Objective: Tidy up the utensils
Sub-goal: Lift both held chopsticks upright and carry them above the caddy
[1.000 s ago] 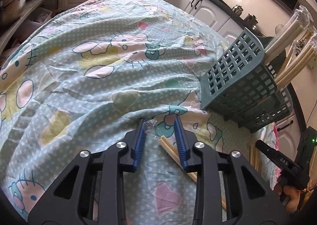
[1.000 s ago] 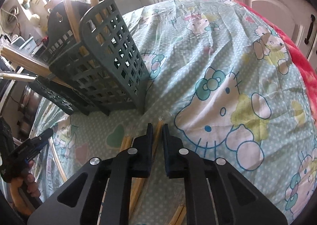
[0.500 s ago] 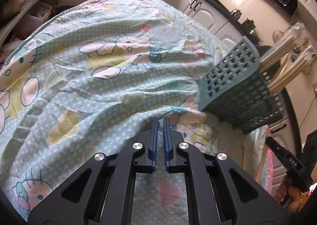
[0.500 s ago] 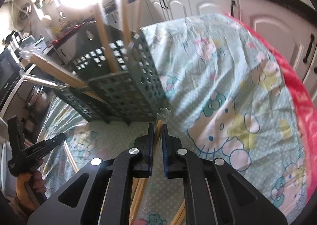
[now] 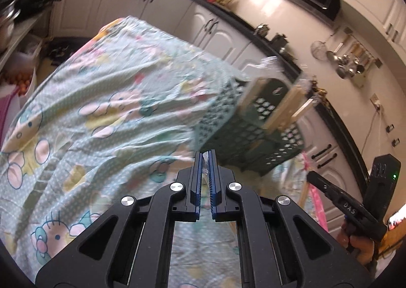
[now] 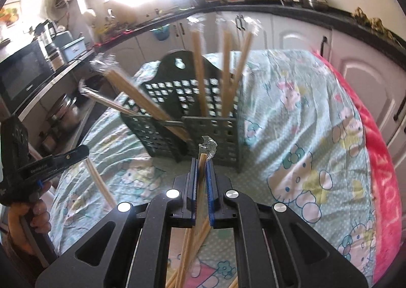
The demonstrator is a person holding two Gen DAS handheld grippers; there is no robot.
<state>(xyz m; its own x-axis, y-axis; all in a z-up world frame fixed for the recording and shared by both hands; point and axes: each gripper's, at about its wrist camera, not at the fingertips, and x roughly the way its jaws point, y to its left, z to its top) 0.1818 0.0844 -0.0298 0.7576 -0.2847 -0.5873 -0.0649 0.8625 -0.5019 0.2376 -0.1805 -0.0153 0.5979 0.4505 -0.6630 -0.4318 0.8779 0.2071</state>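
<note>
A dark green lattice utensil caddy (image 6: 192, 120) stands on the table and holds several wrapped wooden chopstick pairs (image 6: 200, 65); it also shows in the left wrist view (image 5: 243, 133). My right gripper (image 6: 201, 163) is shut on a wrapped chopstick pair (image 6: 203, 158) and holds it raised just in front of the caddy. My left gripper (image 5: 206, 158) is shut on a wrapped chopstick pair; only its clear wrapper tip (image 5: 205, 158) shows between the pads. In the right wrist view that pair (image 6: 97, 179) hangs below the left gripper (image 6: 73, 155).
The table wears a mint Hello Kitty cloth (image 5: 101, 110) with a red blanket edge (image 6: 380, 161) on the right. More chopsticks (image 6: 182, 262) lie on the cloth below the right gripper. Kitchen cabinets and counters surround the table.
My left gripper closed on a chopstick pair and lifted it off the cloth. My right gripper rose with its pair toward the caddy's height.
</note>
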